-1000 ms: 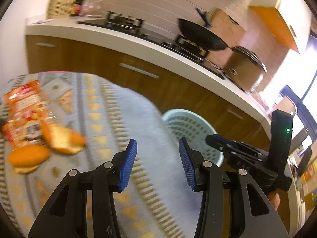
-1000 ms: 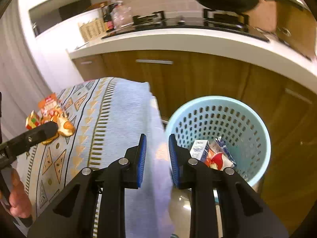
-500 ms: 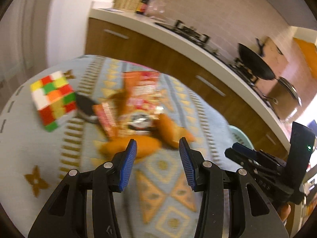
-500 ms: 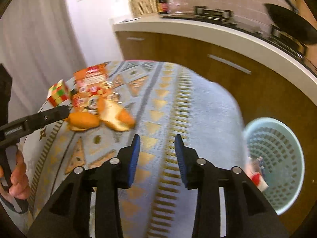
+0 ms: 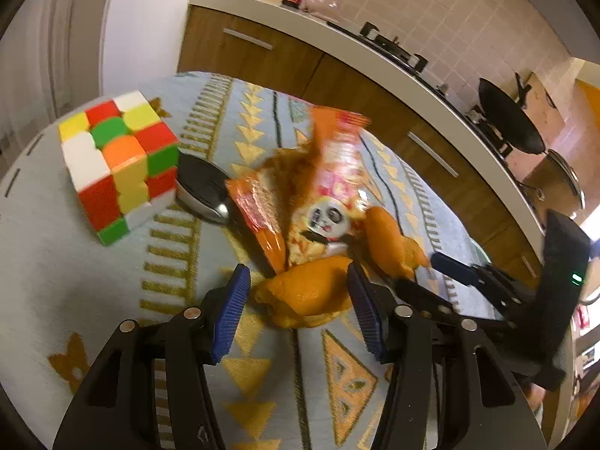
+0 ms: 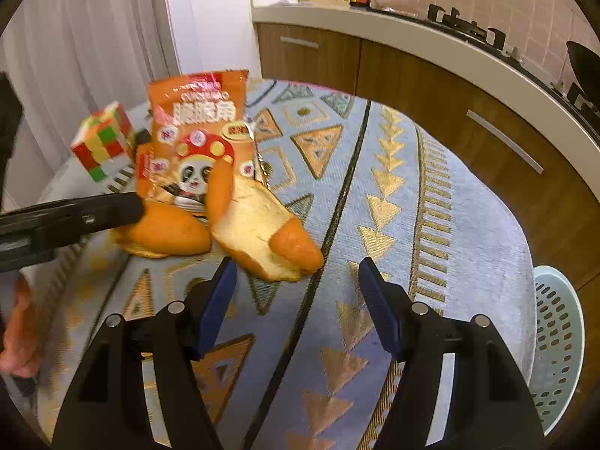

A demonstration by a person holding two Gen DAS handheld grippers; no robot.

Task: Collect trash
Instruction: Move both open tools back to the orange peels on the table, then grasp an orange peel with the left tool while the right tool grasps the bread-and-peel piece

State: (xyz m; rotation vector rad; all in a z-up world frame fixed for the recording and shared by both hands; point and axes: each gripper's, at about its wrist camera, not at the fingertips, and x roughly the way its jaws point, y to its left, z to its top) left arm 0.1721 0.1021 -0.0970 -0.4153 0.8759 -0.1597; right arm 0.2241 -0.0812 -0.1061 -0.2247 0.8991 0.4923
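Looking along the left gripper (image 5: 298, 313), its jaws are opening around an orange peel (image 5: 307, 296) just below the snack bag (image 5: 330, 187). Along the right gripper (image 6: 296, 303), opening jaws hang empty near another peel (image 6: 262, 236). Both grippers could bump, knocking peels away.

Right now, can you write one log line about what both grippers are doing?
left hand-held gripper: opening, around orange peel piece | right hand-held gripper: opening, empty, near white-lined orange peel | pale blue perforated bin: beside table
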